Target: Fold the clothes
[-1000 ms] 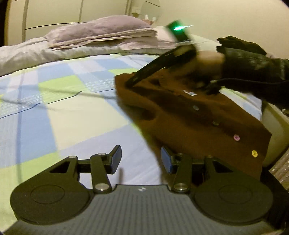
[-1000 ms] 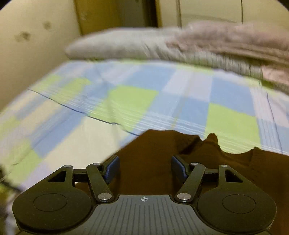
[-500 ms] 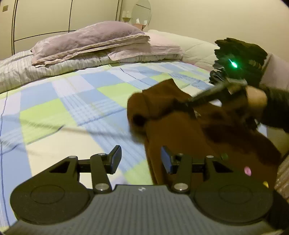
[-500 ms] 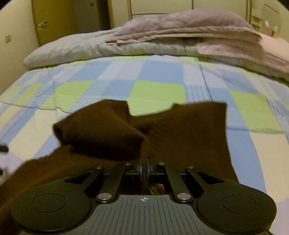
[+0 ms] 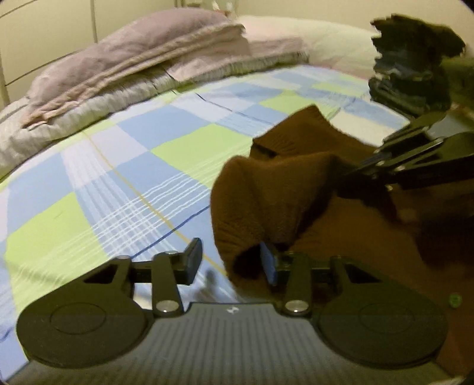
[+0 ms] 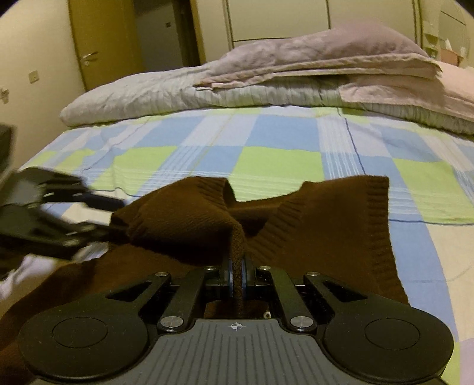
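Observation:
A brown knit cardigan lies on the checked bedsheet, with part of it pulled up into a raised fold. My right gripper is shut on a ridge of this knit; in the left wrist view the right gripper comes in from the right. My left gripper is open, and a hanging edge of the fold sits between its fingers, against the right fingertip. The left gripper shows blurred at the left of the right wrist view. A green button shows on the cardigan.
Folded quilts and pillows lie across the head of the bed. A door and wardrobe fronts stand behind. A dark blurred mass sits above the right gripper. Bare sheet spreads to the left.
My right gripper shut on the cardigan and lifted a fold of it. My left gripper moved in until the fold's edge hangs between its open fingers.

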`<state>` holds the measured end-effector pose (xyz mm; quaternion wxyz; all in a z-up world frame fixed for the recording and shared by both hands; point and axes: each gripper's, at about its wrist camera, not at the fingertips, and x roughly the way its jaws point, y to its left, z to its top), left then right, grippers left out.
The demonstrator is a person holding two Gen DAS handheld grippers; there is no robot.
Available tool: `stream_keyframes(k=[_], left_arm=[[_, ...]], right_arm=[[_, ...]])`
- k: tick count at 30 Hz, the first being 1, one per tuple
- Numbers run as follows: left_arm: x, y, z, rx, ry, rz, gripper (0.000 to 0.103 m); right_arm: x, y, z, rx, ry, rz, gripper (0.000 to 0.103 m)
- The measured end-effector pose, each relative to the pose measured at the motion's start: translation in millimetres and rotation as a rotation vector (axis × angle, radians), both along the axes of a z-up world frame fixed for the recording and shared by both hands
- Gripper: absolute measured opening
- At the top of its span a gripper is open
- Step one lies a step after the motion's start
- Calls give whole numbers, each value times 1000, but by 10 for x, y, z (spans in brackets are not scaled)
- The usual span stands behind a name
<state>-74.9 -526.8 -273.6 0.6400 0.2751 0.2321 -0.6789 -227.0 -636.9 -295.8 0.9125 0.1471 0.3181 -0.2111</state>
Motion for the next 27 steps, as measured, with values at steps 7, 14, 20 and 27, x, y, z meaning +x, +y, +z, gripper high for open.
stream_keyframes(k=[7, 14, 20, 27], left_arm=[[639, -292, 374, -151, -38, 185, 16], [977, -97, 564, -171, 10, 267, 29], [658, 732, 361, -57, 196, 215, 41], [14, 1471, 9, 75, 311, 151, 48]], right_arm=[[265, -220, 191, -45, -96, 39, 3], [864, -404, 182, -65, -111, 102, 4], [506, -144, 226, -111, -81, 25, 83], [-972, 424, 303, -86, -68, -157, 83]])
